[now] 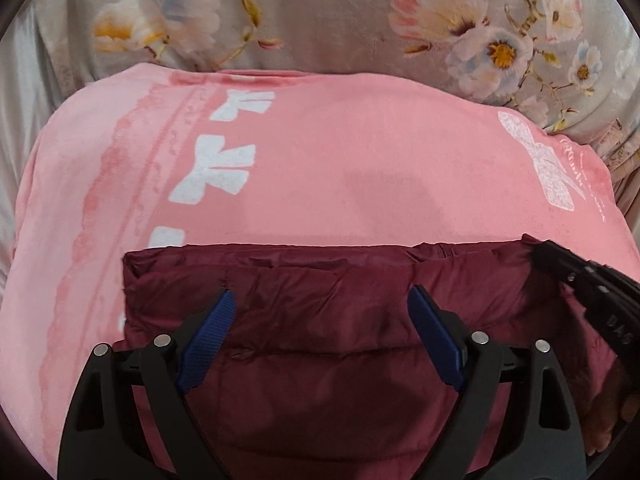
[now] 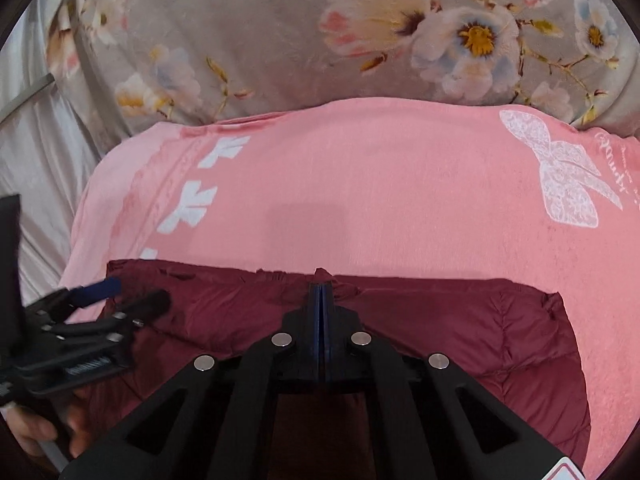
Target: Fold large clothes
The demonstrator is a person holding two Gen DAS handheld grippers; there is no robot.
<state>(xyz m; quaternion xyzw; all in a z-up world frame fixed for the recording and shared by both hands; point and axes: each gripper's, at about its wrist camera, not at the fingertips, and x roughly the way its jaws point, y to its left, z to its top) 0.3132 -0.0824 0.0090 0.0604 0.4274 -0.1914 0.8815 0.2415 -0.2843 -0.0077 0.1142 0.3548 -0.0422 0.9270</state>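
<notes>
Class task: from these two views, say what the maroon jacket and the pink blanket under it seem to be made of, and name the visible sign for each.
Jacket: likely a thin, smooth synthetic shell such as nylon with padded filling; it shows a slight sheen and puffy stitched sections. Blanket: probably soft fleece or plush; the surface is matte and slightly fuzzy, with white bows printed on it. Neither fibre can be confirmed by sight.

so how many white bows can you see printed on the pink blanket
4 at least. A big lacy bow at the right. Two bows in the left-hand column, and a third partly hidden by the maroon jacket; more may be covered.
</notes>
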